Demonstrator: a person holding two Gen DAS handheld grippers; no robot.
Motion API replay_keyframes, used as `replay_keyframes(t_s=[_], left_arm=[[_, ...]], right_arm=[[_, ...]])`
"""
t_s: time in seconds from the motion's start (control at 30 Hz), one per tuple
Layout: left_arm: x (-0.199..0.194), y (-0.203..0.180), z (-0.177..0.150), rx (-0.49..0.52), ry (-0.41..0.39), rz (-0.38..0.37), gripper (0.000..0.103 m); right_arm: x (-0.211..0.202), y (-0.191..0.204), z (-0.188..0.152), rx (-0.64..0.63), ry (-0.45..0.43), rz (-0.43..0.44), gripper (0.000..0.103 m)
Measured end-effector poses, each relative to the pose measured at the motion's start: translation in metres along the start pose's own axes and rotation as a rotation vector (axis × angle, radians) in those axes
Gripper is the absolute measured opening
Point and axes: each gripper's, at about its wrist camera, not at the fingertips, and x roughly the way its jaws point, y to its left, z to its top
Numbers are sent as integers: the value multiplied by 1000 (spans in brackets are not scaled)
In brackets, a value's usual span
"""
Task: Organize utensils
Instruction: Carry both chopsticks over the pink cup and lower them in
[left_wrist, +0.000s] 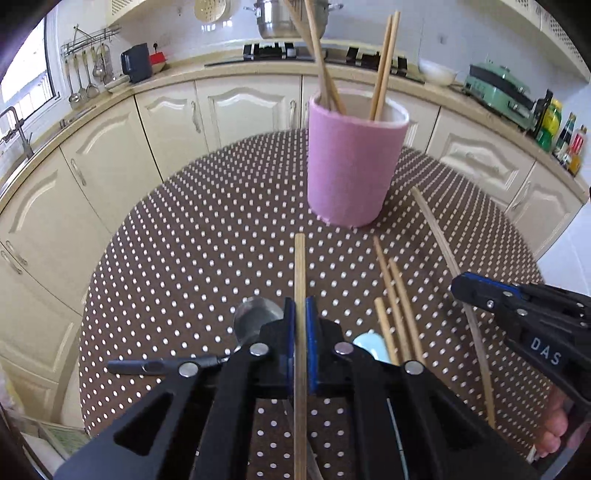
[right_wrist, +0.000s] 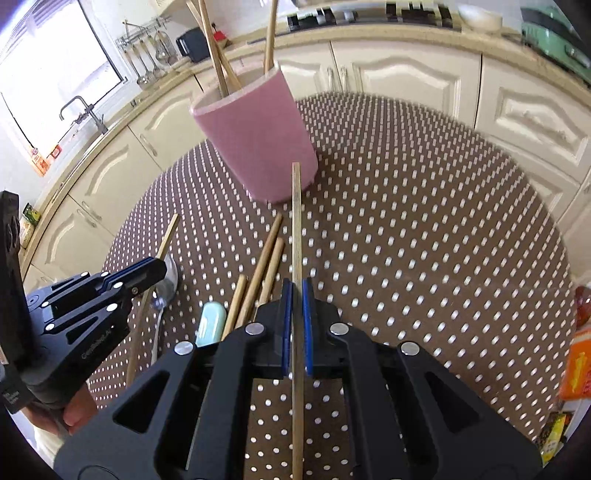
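Clamping one chopstick each — left gripper (left_wrist: 300, 314), right gripper (right_wrist: 296, 295) — jaws closed.

1. At the bottom centre of the frame, the left gripper (left_wrist: 300, 317) is clamped on a wooden chopstick (left_wrist: 300, 266) that runs straight up between its blue pads.
2. A pink cup (left_wrist: 352, 166) stands upright on the dotted tablecloth (left_wrist: 184, 258) in the upper middle, with several chopsticks leaning inside it.
3. Three loose chopsticks (left_wrist: 395, 295) lie on the cloth right of centre.
4. At the right edge, the right gripper (left_wrist: 465, 288) grips another long chopstick (left_wrist: 439, 236) that slants up towards the cup.
5. A metal spoon (left_wrist: 255, 314) lies just left of the left gripper; a pale blue utensil (left_wrist: 371, 343) shows just right of it.
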Motion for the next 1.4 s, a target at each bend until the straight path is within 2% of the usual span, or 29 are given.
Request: replay_keyframes(t_s=[0.3,0.47,0.67,0.9,1.17,1.4], left_arm=[[-42,7,29,-41,-132,-50,6],[-68,7,48,-66,-221,-70,6],[-99,-3,77,-66,-323,-83,6],[-132,-10,113,-67,-444,-101,6],[-158,-18,154,-60,-554,-123,6],[-148,-22,187,-60,-596,-83,6]], right_arm=[[-30,-1,22,8,-164,13,6],[-59,-1,33,47,-324,23,6],[-82,6,53,46,-447,16,6],[-102,19,87,36,-529,20,6],[-114,28,142,47,-595,15,6],[-104,32,172,16,-633,-20,6]])
